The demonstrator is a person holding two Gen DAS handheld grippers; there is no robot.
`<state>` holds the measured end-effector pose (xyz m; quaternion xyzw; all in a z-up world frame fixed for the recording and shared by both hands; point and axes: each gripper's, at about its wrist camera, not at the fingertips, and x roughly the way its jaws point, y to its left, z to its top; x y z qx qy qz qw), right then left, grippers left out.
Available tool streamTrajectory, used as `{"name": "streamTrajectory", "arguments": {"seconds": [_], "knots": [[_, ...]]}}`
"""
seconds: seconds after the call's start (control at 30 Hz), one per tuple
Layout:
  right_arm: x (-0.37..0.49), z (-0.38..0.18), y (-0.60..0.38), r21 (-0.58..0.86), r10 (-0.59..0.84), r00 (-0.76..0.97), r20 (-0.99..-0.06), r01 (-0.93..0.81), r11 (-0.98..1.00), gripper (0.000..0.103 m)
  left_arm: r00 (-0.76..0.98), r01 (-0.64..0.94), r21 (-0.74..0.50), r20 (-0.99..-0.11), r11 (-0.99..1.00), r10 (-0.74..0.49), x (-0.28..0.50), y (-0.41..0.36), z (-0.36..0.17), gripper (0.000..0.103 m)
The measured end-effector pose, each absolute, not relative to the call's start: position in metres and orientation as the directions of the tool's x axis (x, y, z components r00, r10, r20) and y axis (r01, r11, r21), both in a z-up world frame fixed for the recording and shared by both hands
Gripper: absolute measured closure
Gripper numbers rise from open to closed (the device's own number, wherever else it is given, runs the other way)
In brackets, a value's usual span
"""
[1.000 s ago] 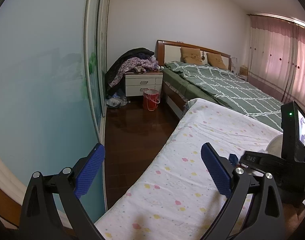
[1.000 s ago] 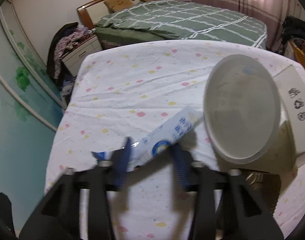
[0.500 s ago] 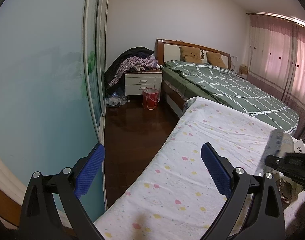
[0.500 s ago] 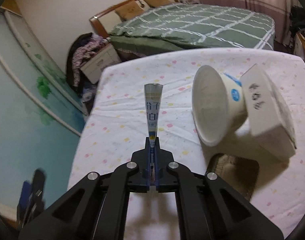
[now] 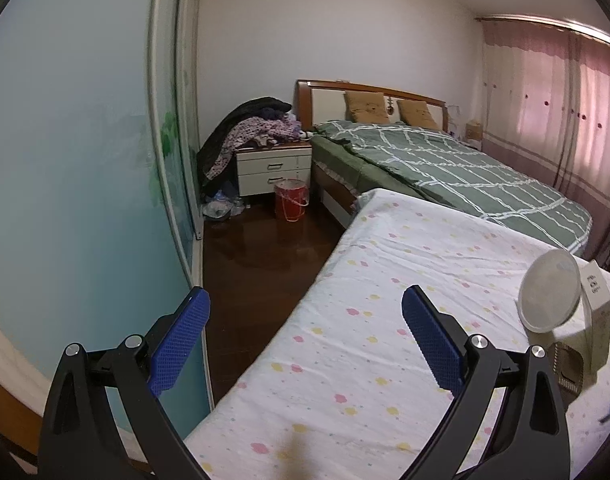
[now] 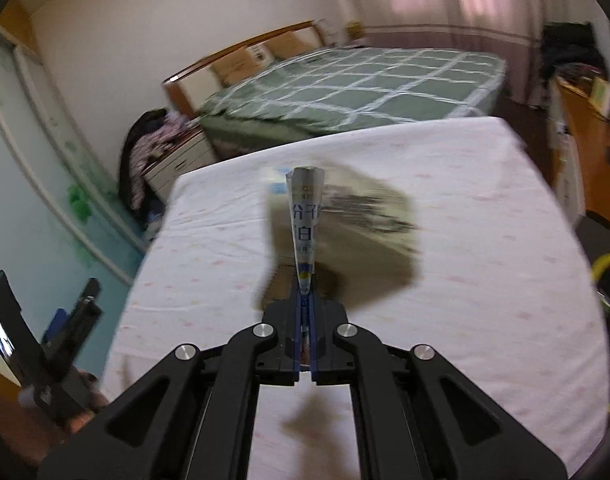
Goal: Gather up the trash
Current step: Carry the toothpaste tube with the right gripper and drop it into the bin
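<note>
My right gripper [image 6: 304, 300] is shut on a flattened white and blue wrapper [image 6: 305, 220], held edge-on above the white dotted bed sheet [image 6: 465, 240]. Behind the wrapper the other trash shows only as a motion-blurred patch. In the left wrist view a white paper bowl [image 5: 549, 288] lies tipped on its side against a white box [image 5: 597, 312] at the right edge of the sheet [image 5: 385, 320]. My left gripper [image 5: 305, 336] is open and empty, over the sheet's left edge.
A red bucket [image 5: 291, 200] stands on the dark wood floor [image 5: 257, 264] by a white nightstand [image 5: 273, 168] piled with clothes. A green plaid bed [image 5: 445, 168] lies beyond. A glass sliding door [image 5: 65, 200] runs along the left.
My right gripper closed on the wrapper, lifted it off the sheet, and is swinging with it. It has left the left wrist view. The left gripper has hardly moved.
</note>
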<state>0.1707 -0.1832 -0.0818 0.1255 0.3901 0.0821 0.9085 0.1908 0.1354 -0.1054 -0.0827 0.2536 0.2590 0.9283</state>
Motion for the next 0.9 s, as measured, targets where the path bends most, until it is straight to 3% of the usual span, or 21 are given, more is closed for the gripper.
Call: {"name": "streamTrajectory", "arguments": {"seconds": [0.27, 0.53, 0.9], "knots": [[0.136, -0.095, -0.294, 0.257, 0.027, 0.714, -0.700, 0.217, 0.942, 0.100, 0.765, -0.458, 0.032, -0.496, 0.888, 0.412, 0.194, 0.111, -0.101, 0.008], [0.111, -0.111, -0.389, 0.186, -0.235, 0.677, -0.697, 0.487, 0.853, 0.100, 0.809, -0.299, 0.009, -0.529, 0.954, 0.258, 0.200, 0.070, -0.084, 0.008], [0.104, -0.147, -0.459, 0.172, -0.339, 0.574, -0.745, 0.657, 0.734, 0.096, 0.812, -0.112, 0.063, -0.569, 0.992, 0.128, 0.224, -0.010, -0.084, 0.008]]}}
